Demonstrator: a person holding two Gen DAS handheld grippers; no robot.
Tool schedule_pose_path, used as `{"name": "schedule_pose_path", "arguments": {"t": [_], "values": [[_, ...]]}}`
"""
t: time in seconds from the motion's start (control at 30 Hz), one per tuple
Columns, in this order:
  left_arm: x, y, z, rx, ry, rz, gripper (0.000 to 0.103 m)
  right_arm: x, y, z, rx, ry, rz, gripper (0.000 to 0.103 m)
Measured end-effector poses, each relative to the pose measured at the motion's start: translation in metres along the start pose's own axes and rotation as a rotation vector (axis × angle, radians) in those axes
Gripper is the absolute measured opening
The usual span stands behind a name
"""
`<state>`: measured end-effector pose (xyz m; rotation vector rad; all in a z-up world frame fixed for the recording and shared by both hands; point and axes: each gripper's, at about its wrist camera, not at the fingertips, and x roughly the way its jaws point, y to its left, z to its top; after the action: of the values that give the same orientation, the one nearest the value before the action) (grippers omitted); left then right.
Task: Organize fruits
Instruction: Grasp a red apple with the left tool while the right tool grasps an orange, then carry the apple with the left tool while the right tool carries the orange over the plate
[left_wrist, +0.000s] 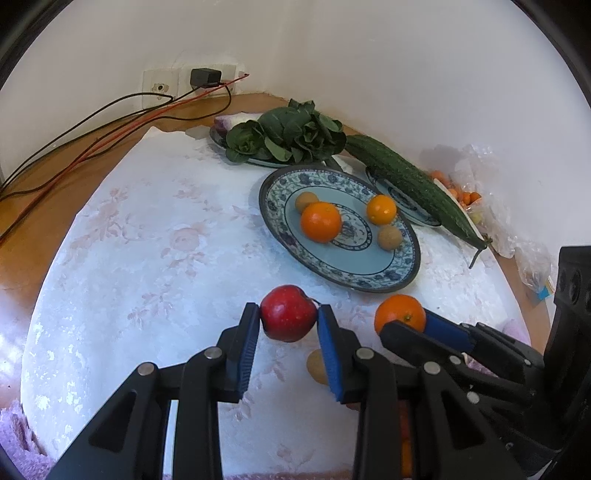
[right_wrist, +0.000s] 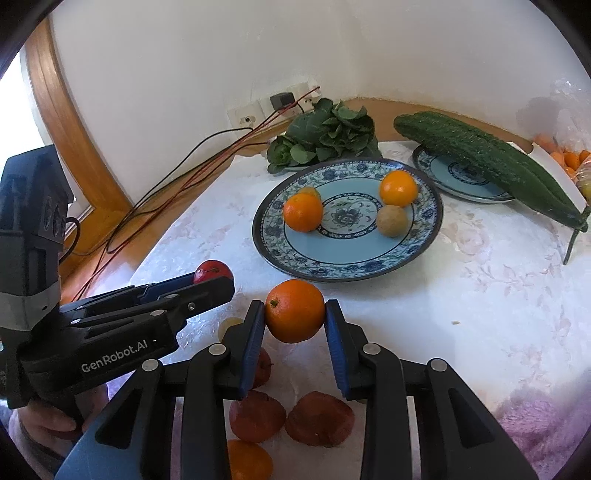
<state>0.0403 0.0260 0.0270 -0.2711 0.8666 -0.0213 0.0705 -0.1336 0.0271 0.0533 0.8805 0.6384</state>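
My left gripper (left_wrist: 288, 317) is shut on a red apple (left_wrist: 288, 312), lifted a little above the white cloth. Just to its right, my right gripper (right_wrist: 295, 314) is shut on an orange (right_wrist: 295, 310); that same orange (left_wrist: 399, 314) shows in the left wrist view too. Beyond both stands a blue patterned plate (right_wrist: 424, 236) holding two oranges (right_wrist: 303, 212) and two small brown fruits (right_wrist: 392, 220). Below the right gripper lie several red apples (right_wrist: 319, 419), another orange (right_wrist: 249, 461) and a small brown fruit (left_wrist: 316, 367).
Leafy greens (right_wrist: 325, 136) lie on a plate at the back. A long green cucumber (right_wrist: 487, 162) rests across a second blue plate (right_wrist: 461, 177). A plastic bag with small oranges (left_wrist: 458, 190) sits at the far right. Cables (left_wrist: 92, 136) run over the wooden table.
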Motion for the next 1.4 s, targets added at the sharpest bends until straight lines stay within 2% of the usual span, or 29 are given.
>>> {"name": "schedule_pose_path", "arguments": {"t": [0.47,0.8,1.4], "values": [[-0.011,-0.012,0.006,0.023,-0.019,0.003,0.034,-0.018,-0.011,-0.002,0.01,-0.057,0.009,0.034],[-0.013,-0.019,0.021,0.045,-0.044,0.01,0.034,-0.025,-0.019,0.012,0.001,-0.086,-0.016,0.034],[0.013,-0.031,0.047,0.061,-0.043,0.001,0.034,-0.011,-0.04,0.045,0.011,-0.095,-0.068,0.034]]}}
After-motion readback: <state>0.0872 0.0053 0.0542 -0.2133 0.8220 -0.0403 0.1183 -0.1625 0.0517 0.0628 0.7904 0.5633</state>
